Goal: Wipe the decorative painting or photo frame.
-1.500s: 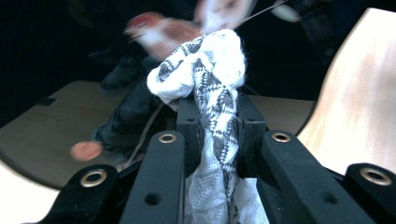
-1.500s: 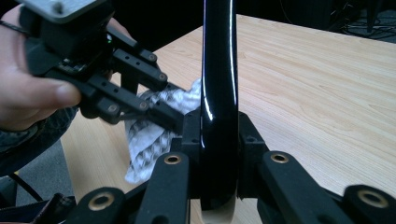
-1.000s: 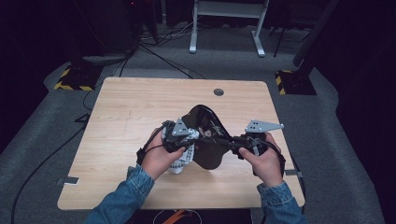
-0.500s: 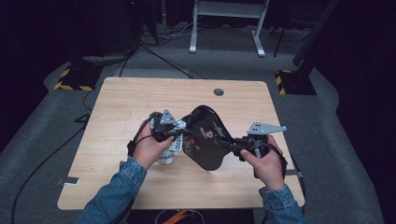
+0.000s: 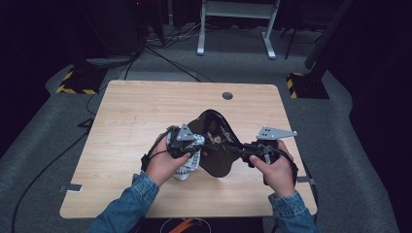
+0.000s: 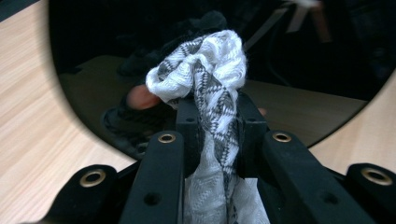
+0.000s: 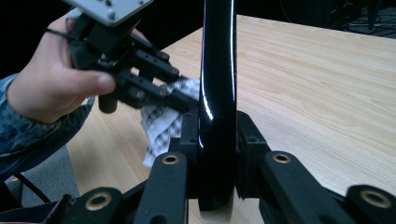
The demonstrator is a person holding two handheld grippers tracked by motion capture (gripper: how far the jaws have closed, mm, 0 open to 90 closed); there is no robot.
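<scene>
A glossy black plate (image 5: 217, 141) is held on edge above the wooden table (image 5: 131, 111), and its rim is clamped in my right gripper (image 5: 243, 149), which is shut on it. In the right gripper view the plate (image 7: 217, 70) rises straight up between the jaws of the right gripper (image 7: 215, 128). My left gripper (image 5: 193, 144) is shut on a white and grey patterned cloth (image 5: 187, 165). In the left gripper view the bunched cloth (image 6: 205, 74) presses against the plate's shiny face (image 6: 84, 60), just ahead of the left gripper (image 6: 217, 114).
The table has a round cable hole (image 5: 227, 95) near its far edge. Behind it stand a white metal frame (image 5: 235, 29) and two black bases with yellow stripes (image 5: 77, 82). Cables lie on the grey floor to the left.
The left gripper with the cloth slid up and left across the plate's face, then back toward its middle. The right gripper has kept the plate almost still.
</scene>
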